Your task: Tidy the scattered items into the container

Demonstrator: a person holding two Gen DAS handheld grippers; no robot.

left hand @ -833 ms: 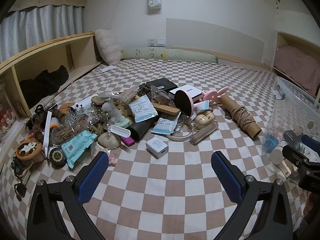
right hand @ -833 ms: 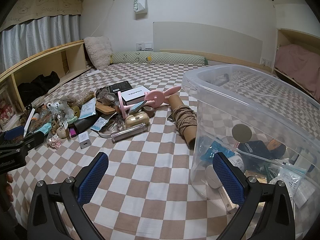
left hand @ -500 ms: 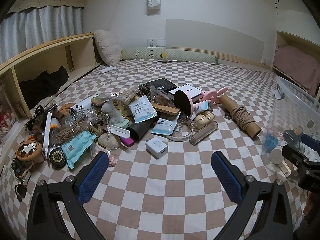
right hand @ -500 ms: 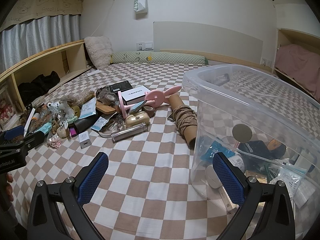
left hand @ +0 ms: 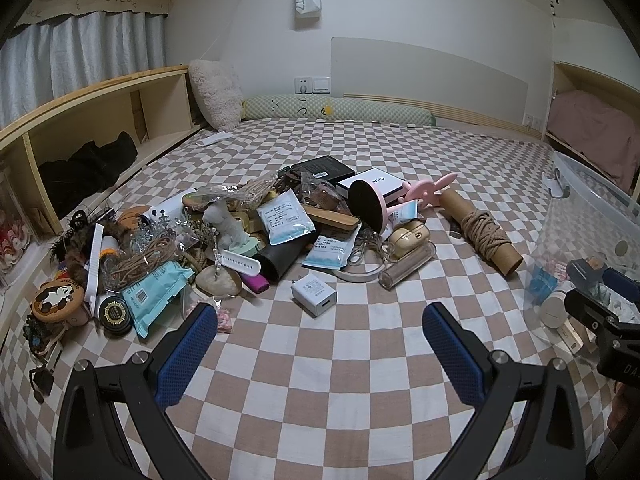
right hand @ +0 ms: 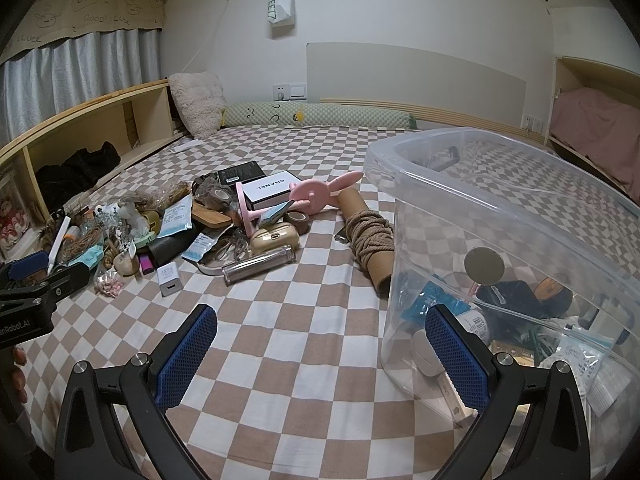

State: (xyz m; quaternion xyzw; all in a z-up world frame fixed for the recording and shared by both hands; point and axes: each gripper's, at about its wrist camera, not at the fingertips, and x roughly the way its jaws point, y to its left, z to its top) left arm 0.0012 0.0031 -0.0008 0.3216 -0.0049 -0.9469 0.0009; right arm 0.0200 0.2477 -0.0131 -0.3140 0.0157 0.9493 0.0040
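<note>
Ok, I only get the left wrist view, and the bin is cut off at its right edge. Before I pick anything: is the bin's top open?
Observer: Yes. The clear bin has no lid on it; its rim is open.
Operator: Is anything inside?
Observer: Several things lie on its bottom, among them a blue packet and a white sachet.
Operator: And is the right gripper free?
Observer: Its fingers stand wide apart with nothing between them, low by the bin's near wall.
</note>
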